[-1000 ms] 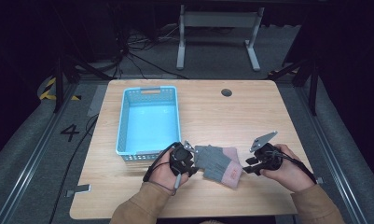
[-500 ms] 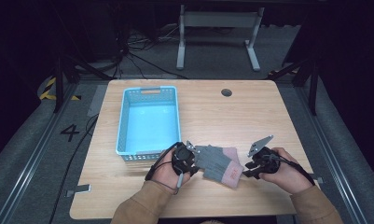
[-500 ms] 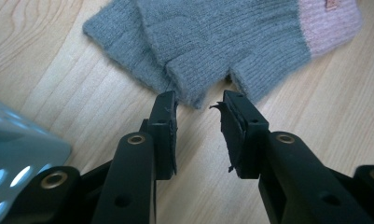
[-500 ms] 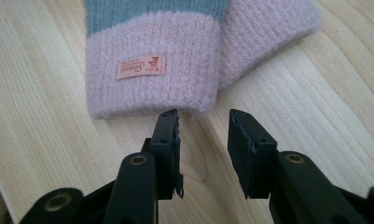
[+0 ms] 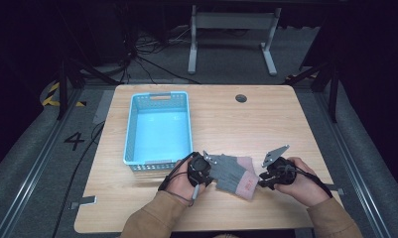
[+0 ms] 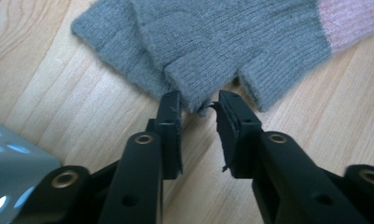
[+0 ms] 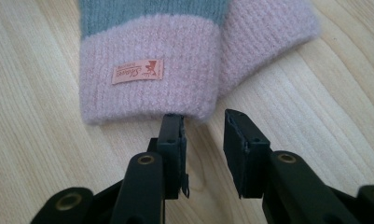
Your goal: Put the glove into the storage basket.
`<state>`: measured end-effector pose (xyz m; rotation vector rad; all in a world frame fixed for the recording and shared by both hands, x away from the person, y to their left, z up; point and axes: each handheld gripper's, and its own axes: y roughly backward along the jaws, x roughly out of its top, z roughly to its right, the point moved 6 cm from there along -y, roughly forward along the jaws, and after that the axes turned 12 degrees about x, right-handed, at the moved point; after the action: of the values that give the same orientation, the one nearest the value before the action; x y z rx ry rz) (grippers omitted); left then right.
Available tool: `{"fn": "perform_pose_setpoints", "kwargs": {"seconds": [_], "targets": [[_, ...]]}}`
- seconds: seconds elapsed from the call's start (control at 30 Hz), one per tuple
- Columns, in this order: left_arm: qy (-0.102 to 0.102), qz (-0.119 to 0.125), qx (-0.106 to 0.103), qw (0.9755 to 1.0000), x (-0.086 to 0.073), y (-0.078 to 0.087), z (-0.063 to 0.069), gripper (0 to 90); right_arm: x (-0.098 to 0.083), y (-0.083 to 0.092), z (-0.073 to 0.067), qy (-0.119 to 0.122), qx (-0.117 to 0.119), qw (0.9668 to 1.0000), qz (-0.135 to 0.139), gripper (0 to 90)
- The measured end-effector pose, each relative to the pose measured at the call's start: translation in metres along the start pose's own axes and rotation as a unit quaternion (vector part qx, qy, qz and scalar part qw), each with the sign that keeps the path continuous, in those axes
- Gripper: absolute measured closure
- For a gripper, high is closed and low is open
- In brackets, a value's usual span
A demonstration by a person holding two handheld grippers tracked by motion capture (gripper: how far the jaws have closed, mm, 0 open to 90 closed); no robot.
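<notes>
Grey-pink glove (image 5: 232, 173) between left claw (image 6: 197, 106), right claw (image 7: 202, 122), both agape

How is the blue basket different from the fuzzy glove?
The light blue plastic basket is hard, boxy and open-topped; the grey knitted glove with a pink cuff is soft and lies flat. The basket stands alone; open grippers point at both glove ends. Both rest on the wooden table.

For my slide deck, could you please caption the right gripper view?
Open right gripper at the pink cuff of a grey knitted glove lying on the wooden table.
</notes>
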<state>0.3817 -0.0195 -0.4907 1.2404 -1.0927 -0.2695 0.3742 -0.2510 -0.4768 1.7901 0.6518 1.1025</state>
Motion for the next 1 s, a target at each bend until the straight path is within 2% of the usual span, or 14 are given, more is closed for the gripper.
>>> {"fn": "perform_pose_setpoints", "kwargs": {"seconds": [0.13,0.4,0.53,0.63,0.83,0.87,0.9,1.0], "targets": [[-0.017,-0.001,0.006,0.9998,0.001,0.001,0.002,73.1,0.001,-0.001,-0.002,0.003,0.002,1.0000,-0.001,68.0],[-0.017,-0.003,0.024,0.9996,0.003,0.002,0.001,87.4,0.004,-0.002,-0.005,0.013,0.001,0.9999,0.001,71.3],[-0.022,-0.001,0.035,0.9991,0.003,0.003,0.002,88.6,0.006,0.000,-0.007,0.006,-0.005,1.0000,0.004,81.2],[-0.019,0.005,0.031,0.9993,0.004,0.008,0.002,88.9,0.007,0.005,-0.008,-0.004,-0.006,0.9999,0.011,85.7],[-0.015,0.017,0.027,0.9994,0.004,0.018,0.003,88.9,0.015,0.021,-0.007,-0.012,-0.017,0.9990,0.039,86.3],[-0.001,0.027,0.025,0.9993,0.004,0.021,0.005,88.9,0.016,0.024,-0.005,-0.012,-0.021,0.9987,0.046,86.4],[0.001,0.031,0.022,0.9993,0.004,0.023,0.005,88.9,0.017,0.025,-0.005,-0.013,-0.021,0.9986,0.048,86.4],[-0.001,0.034,0.024,0.9991,0.002,0.029,0.005,88.9,0.022,0.027,-0.001,-0.013,-0.024,0.9981,0.056,86.4]]}}
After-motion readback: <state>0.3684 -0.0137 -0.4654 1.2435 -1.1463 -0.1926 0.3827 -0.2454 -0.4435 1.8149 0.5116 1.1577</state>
